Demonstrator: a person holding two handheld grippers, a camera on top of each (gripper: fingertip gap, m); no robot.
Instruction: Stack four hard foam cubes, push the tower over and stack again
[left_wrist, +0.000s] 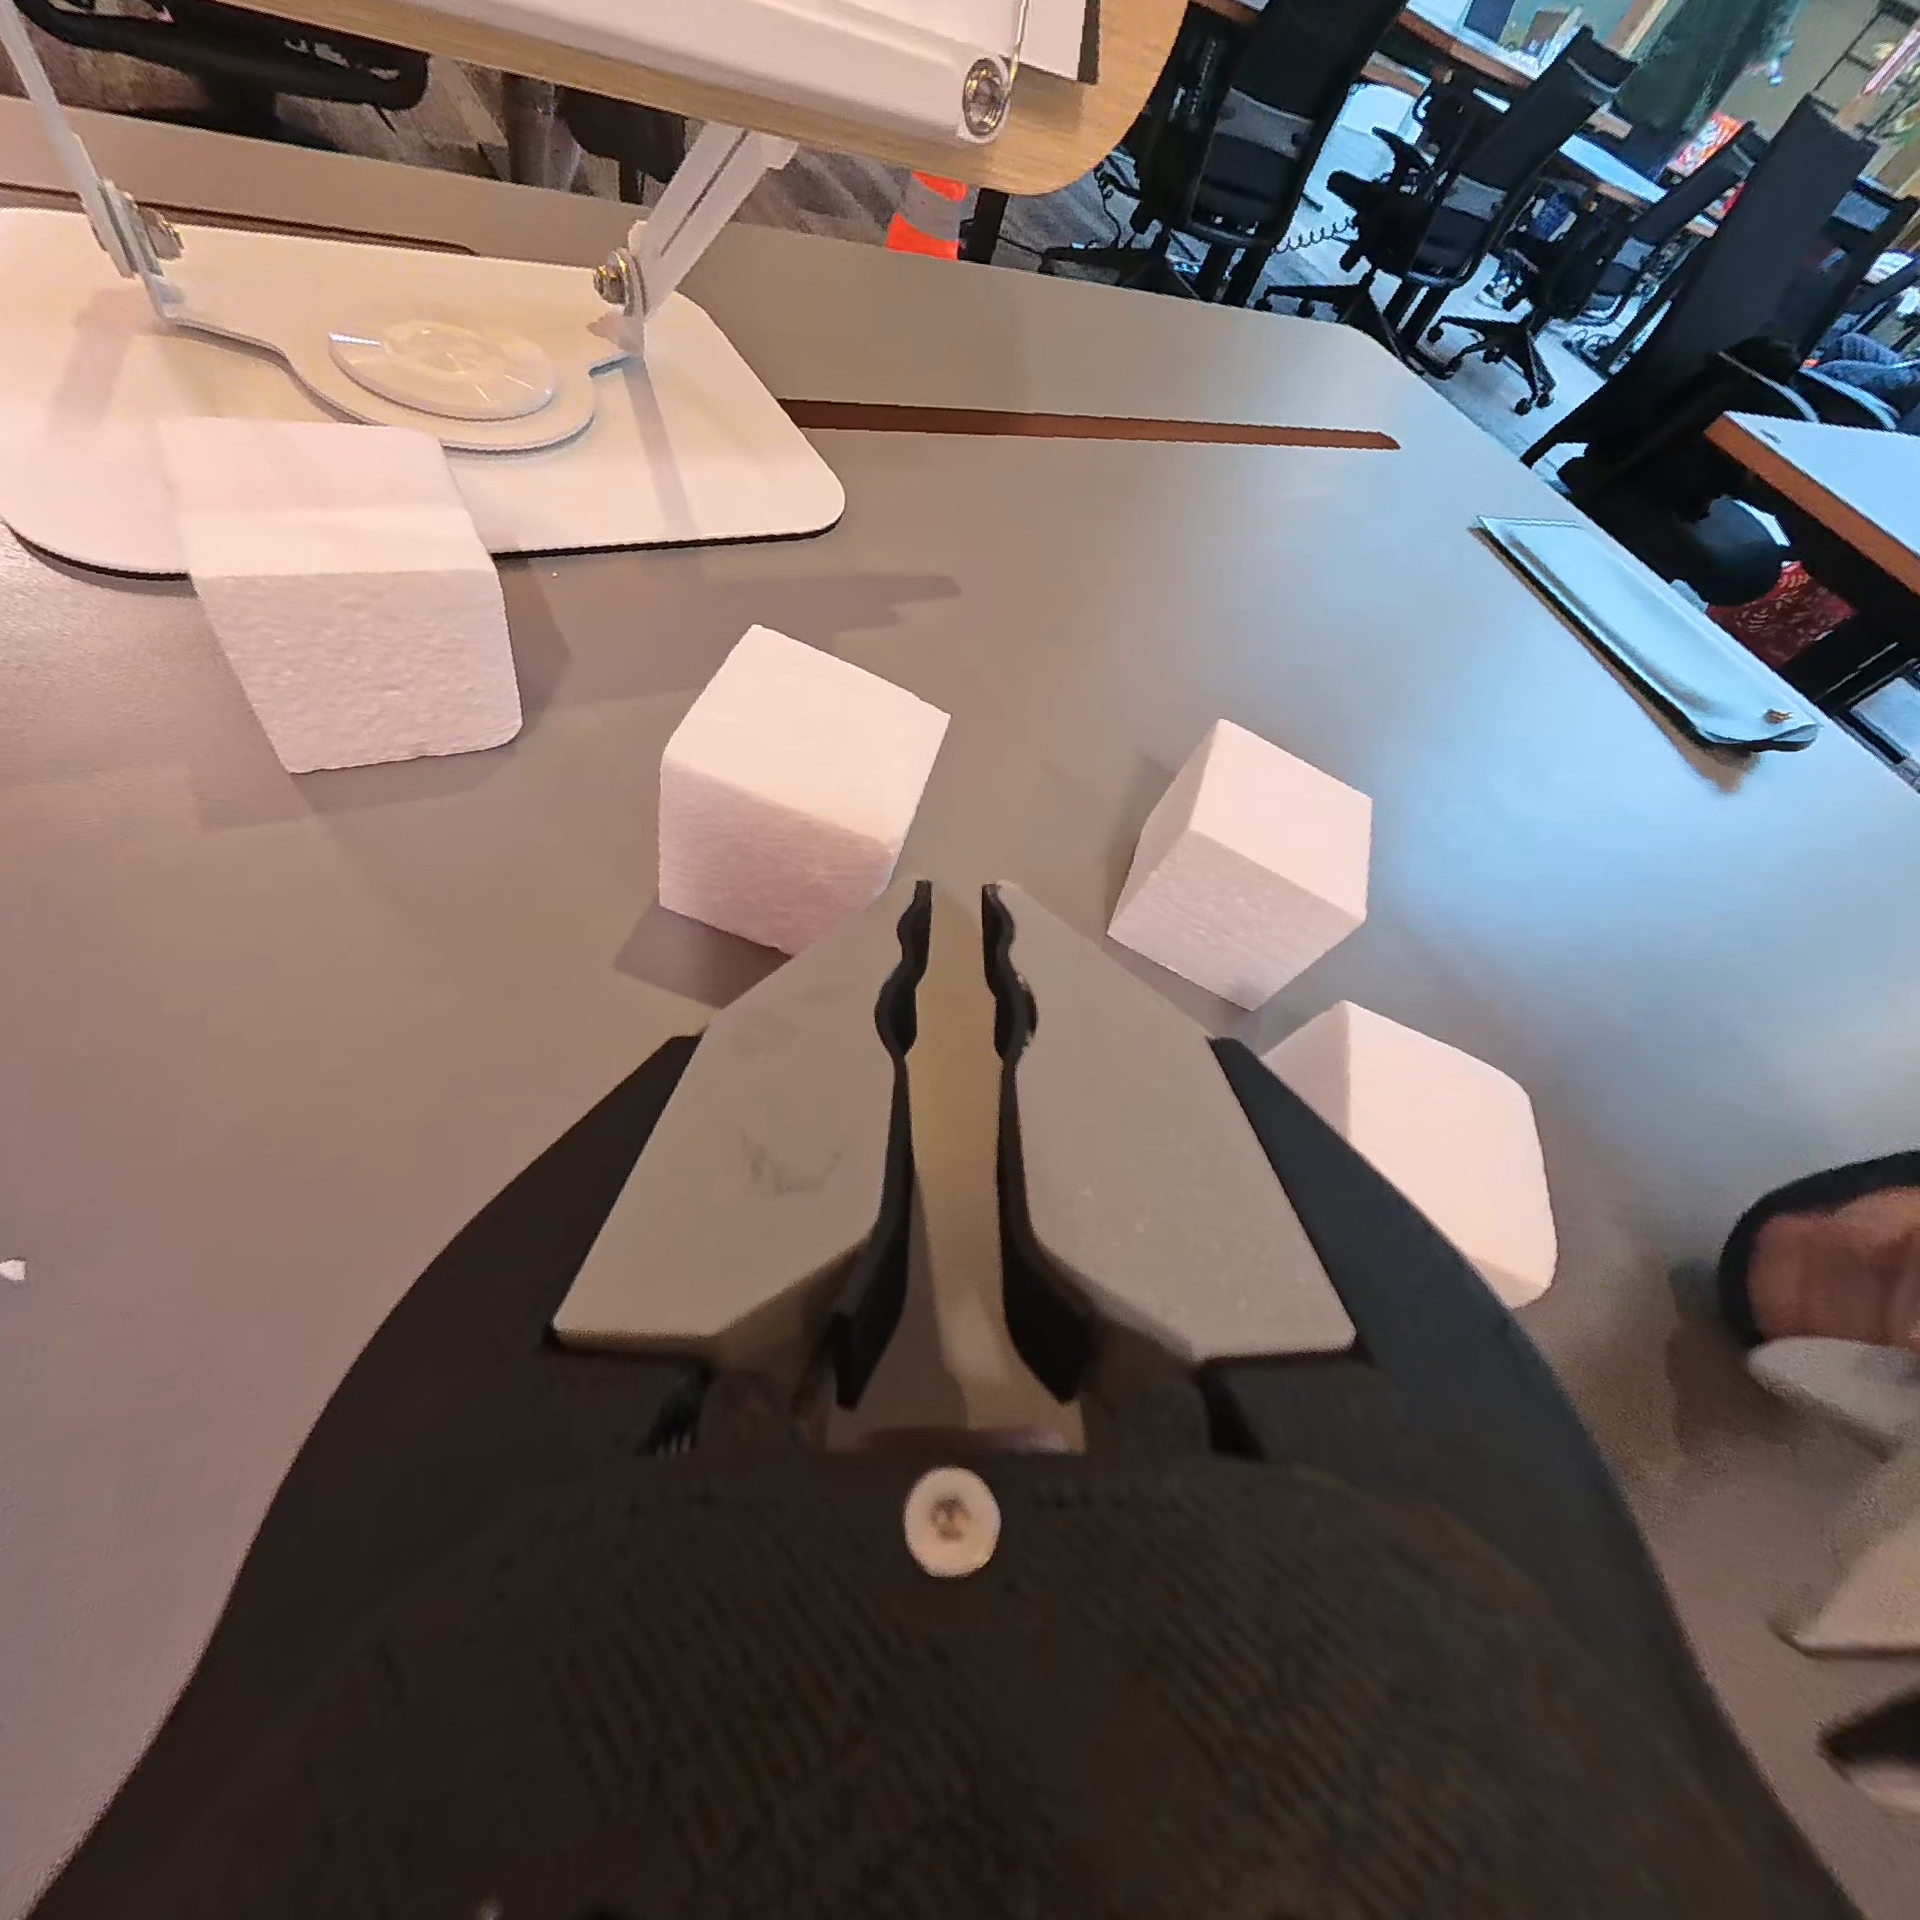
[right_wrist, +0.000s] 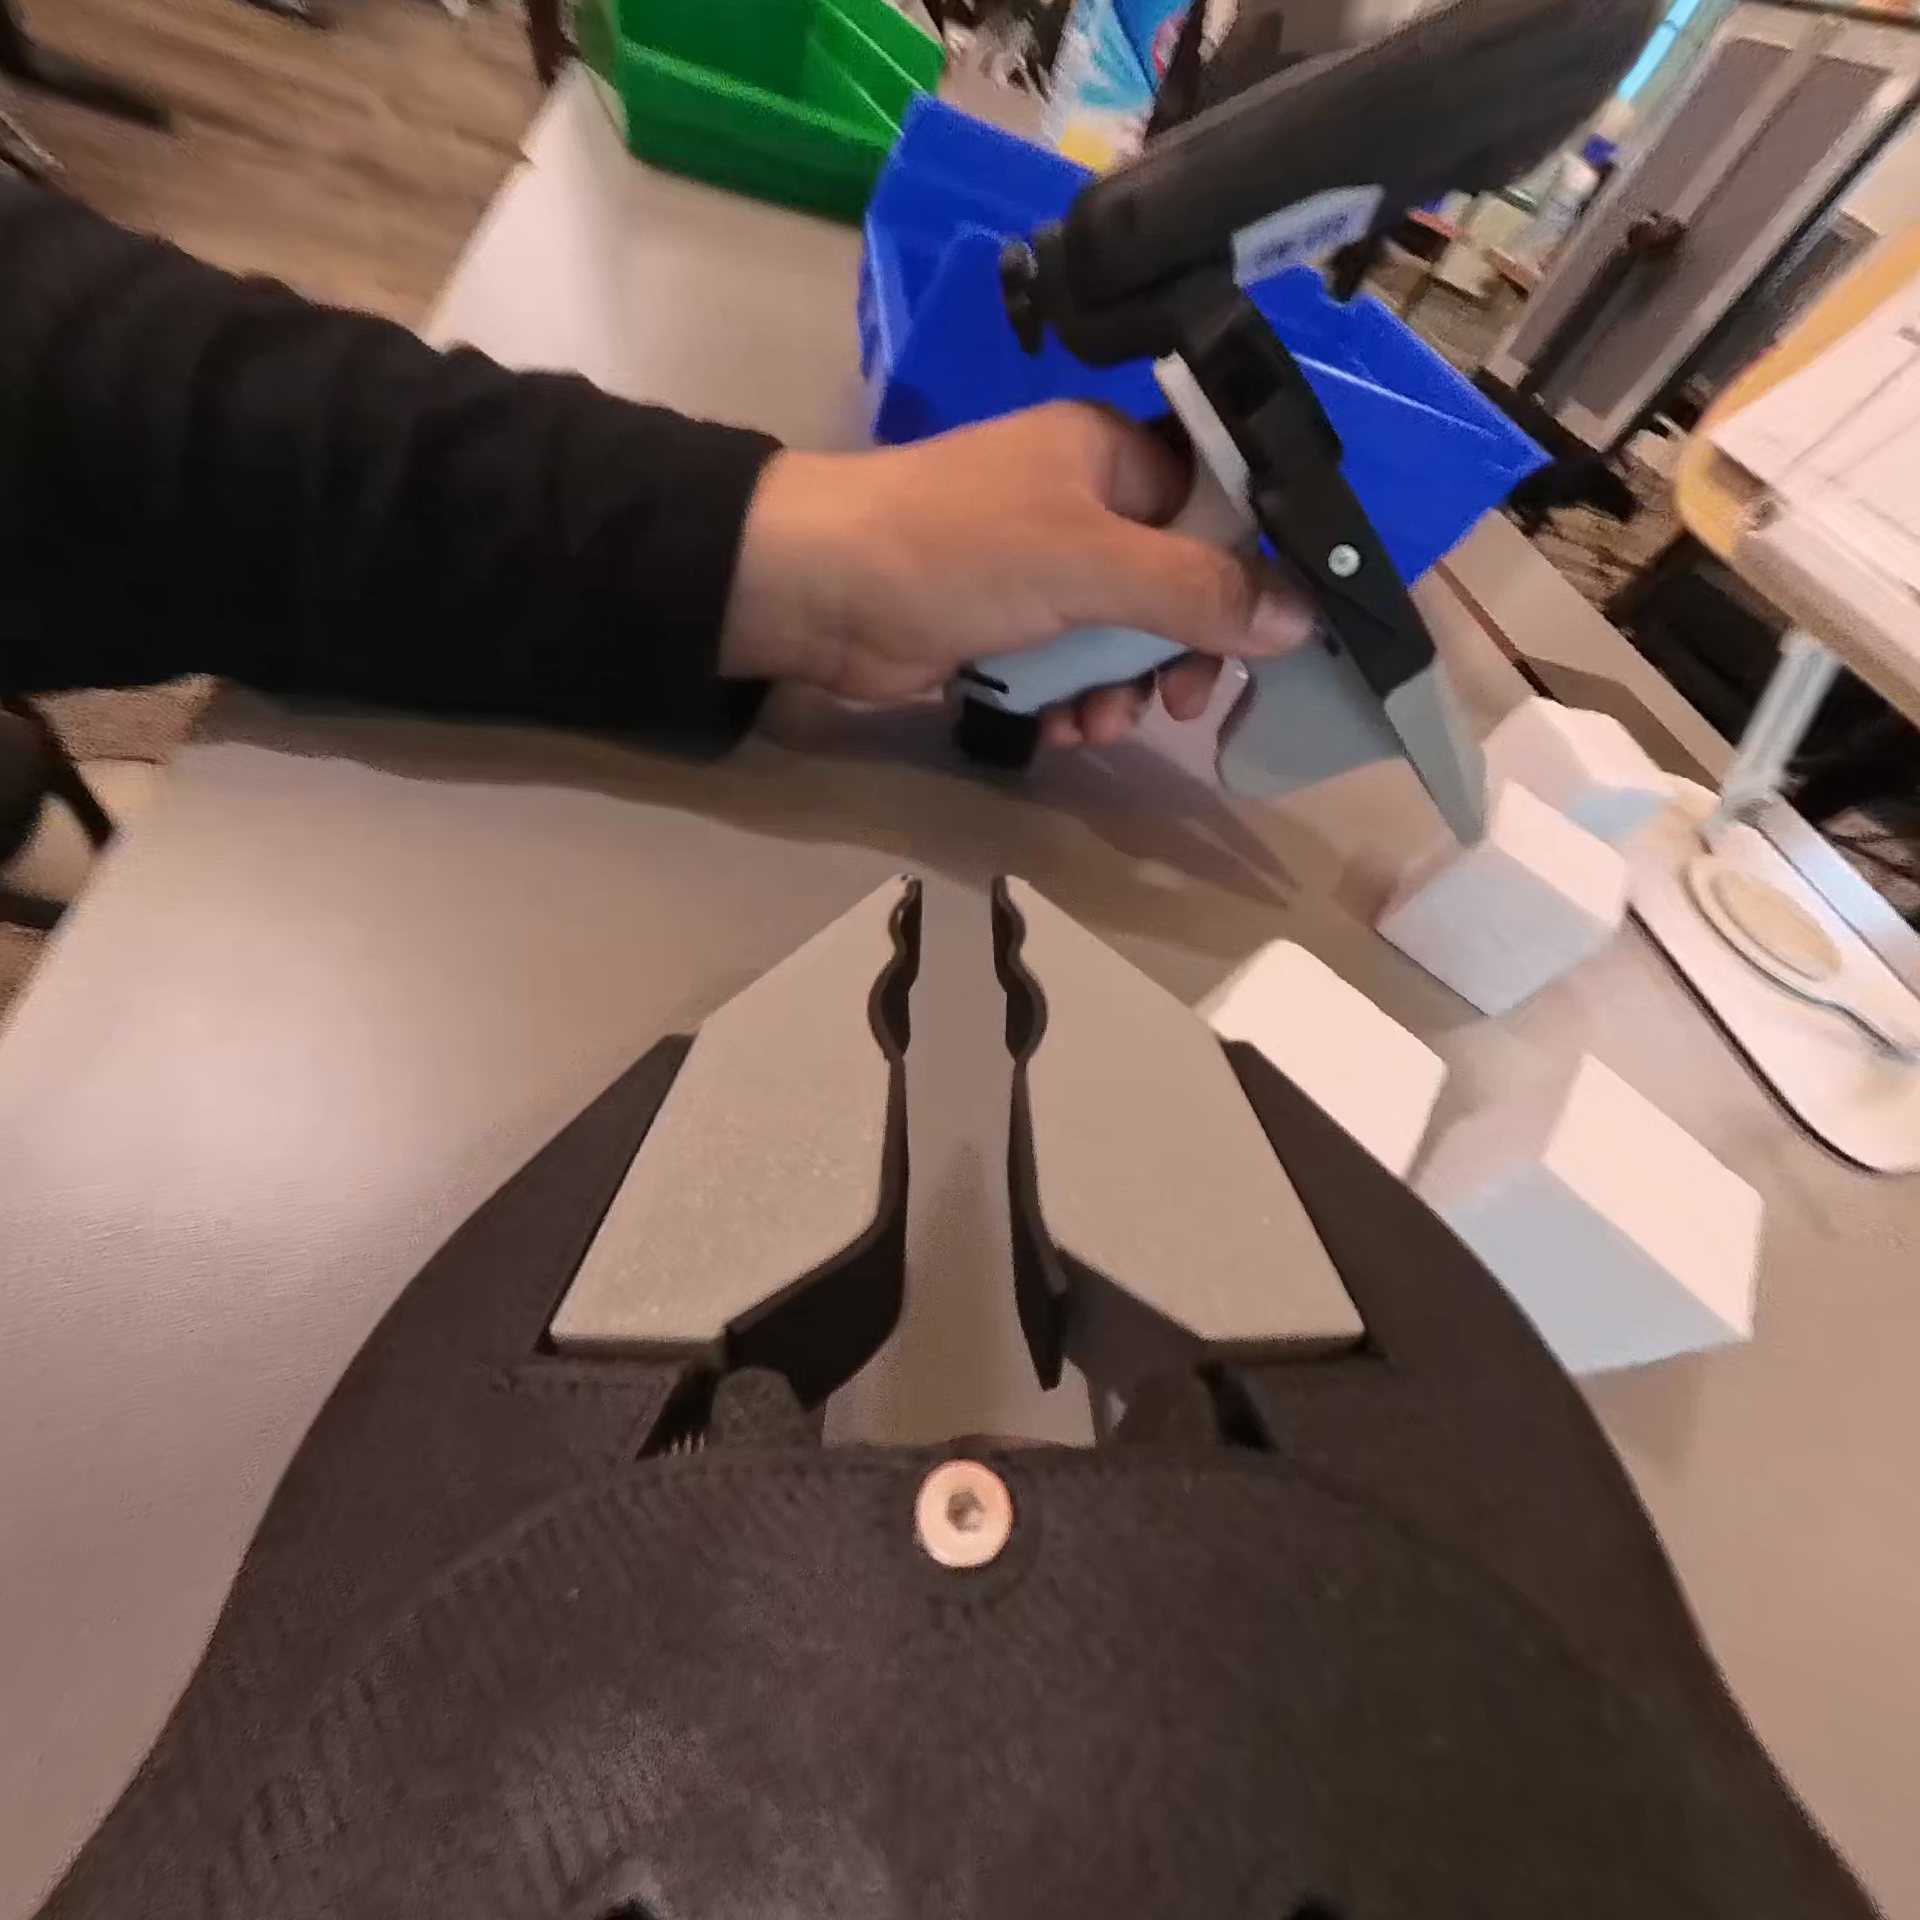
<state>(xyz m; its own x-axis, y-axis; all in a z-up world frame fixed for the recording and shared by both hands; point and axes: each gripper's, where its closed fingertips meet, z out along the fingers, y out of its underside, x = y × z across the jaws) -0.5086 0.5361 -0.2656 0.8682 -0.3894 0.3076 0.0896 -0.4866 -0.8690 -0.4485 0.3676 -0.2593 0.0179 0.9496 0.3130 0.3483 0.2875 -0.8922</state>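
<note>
Right of the left tool (left_wrist: 956, 888), a blurred hand (left_wrist: 1839, 1262) is running off the edge; the tool's body is hiding part of the nearest cube (left_wrist: 1434, 1122).

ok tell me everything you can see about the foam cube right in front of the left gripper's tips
The foam cube is white, with a grainy, beaded surface like hard polystyrene and fairly crisp edges. It sits flat on the grey table, turned so one corner faces the camera, unstacked and apart from the other three cubes. The left gripper points at its near right corner with its jaws almost shut and empty; in the right wrist view the tips look to be touching or just short of it.
</note>
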